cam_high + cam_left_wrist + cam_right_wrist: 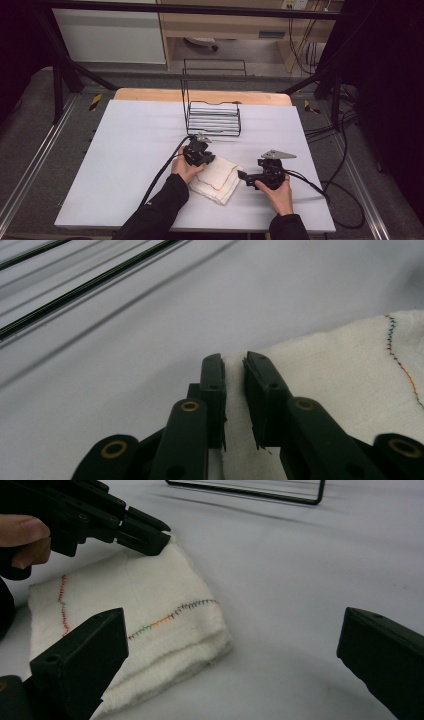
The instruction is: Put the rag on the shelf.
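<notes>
A folded white cloth (220,180) with a multicoloured stitched line lies on the white table (125,165) in front of the person. My left gripper (209,161) sits at the cloth's far left corner. In the left gripper view its jaws (234,365) stand almost together, with the cloth's edge (340,370) pinched between them. My right gripper (242,175) is just right of the cloth, low over the table, pointing left at it. Its jaws (235,645) are spread wide, the cloth (150,595) lying ahead of them and the left gripper (152,535) on the far corner.
A black wire rack (212,117) stands at the back middle of the table, a short way beyond the cloth; its base rods (85,287) run behind the left gripper. Cables trail from both grippers toward the near edge and to the right. Bare table lies left and right.
</notes>
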`<state>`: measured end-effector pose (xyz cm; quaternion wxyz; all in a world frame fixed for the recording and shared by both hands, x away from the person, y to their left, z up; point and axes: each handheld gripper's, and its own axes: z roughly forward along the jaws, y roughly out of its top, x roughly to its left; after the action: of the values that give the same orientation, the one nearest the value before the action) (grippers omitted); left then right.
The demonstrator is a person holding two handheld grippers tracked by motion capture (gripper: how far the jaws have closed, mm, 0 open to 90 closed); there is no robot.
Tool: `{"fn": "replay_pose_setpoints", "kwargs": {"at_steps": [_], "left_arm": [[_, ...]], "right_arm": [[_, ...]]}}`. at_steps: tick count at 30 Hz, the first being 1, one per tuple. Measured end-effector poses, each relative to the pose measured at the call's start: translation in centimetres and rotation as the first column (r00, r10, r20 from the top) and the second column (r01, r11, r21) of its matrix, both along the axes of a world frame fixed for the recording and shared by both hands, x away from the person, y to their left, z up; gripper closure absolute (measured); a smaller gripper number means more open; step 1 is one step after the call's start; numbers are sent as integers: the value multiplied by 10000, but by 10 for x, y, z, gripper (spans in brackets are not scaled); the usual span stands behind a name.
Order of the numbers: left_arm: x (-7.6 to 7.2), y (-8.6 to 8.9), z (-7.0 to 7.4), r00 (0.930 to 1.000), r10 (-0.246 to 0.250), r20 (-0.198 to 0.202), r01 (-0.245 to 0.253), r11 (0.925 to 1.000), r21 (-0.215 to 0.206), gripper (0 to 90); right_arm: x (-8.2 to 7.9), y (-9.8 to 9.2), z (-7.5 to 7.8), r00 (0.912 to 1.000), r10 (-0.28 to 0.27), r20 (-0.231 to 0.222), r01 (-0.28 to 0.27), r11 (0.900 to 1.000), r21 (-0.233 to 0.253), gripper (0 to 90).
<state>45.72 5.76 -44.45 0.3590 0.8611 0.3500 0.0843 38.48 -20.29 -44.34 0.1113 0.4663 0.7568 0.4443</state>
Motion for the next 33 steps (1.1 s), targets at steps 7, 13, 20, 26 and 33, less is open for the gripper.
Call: {"fn": "replay_pose_setpoints", "kwargs": {"at_steps": [7,13,20,26,33], "left_arm": [[0,0,0,9999,-76,76,76,10000,28,775],[0,0,0,9999,-109,69,109,9999,19,775],[0,1,0,9999,-109,46,109,9999,-6,775],[1,1,-1,9999,-105,42,105,9999,-23,775],[1,1,-1,10000,-84,35,85,10000,-48,775]], "right_arm": [[9,14,-9,9996,-137,-235,122,9979,-636,177],[11,15,-11,9994,-317,-164,303,9964,-797,368],[11,17,-13,9982,-419,-428,387,9966,-727,514],[9,19,-13,9948,-577,-845,547,9978,-376,649],[7,21,-14,9898,-730,-1225,729,9973,-57,733]]}}
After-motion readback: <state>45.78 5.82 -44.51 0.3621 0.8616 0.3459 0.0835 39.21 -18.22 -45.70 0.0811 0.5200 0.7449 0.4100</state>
